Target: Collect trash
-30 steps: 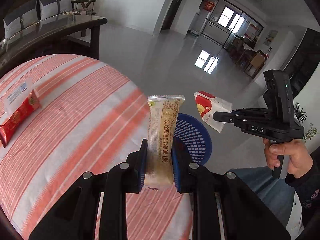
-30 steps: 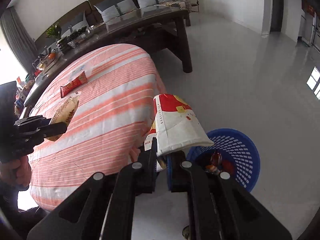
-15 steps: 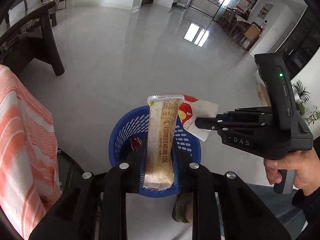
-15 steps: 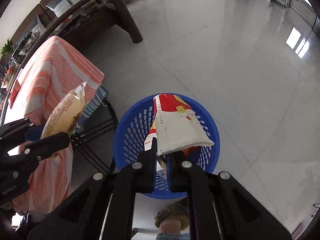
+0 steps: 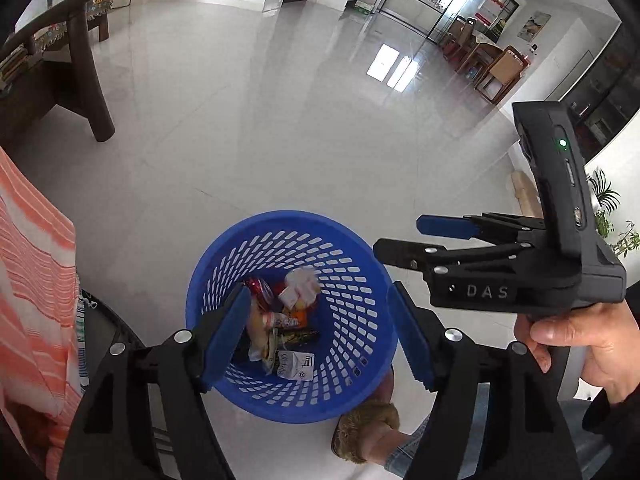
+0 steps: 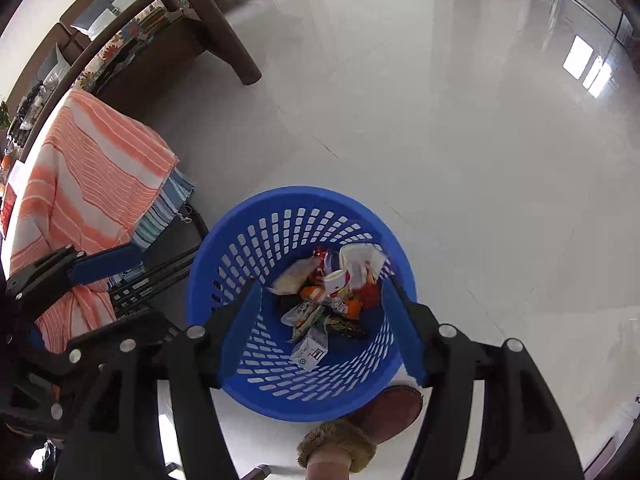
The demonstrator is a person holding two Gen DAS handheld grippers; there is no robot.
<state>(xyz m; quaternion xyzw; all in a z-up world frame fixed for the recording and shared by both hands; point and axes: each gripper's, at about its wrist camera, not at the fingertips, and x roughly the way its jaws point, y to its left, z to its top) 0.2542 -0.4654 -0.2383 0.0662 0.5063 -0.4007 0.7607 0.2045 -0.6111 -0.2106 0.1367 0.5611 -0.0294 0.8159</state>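
A blue perforated plastic basket (image 5: 352,280) stands on the pale tiled floor and holds several snack wrappers (image 5: 280,320). It also shows in the right wrist view (image 6: 248,248), with the wrappers (image 6: 332,300) piled at its bottom. My left gripper (image 5: 318,330) is open and empty above the basket. My right gripper (image 6: 320,320) is open and empty above it too, and shows from the side in the left wrist view (image 5: 404,236). The left gripper shows in the right wrist view (image 6: 100,260) at the left.
The table with the orange striped cloth (image 6: 80,184) stands left of the basket, with its dark folding legs (image 6: 160,276) beside it. A dark wooden bench (image 6: 208,20) is behind. My slippered foot (image 6: 360,432) is by the basket's near side.
Both grippers have opened over the basket. The beige snack packet left my left gripper and the red-and-white wrapper left my right gripper; both now lie in the basket.
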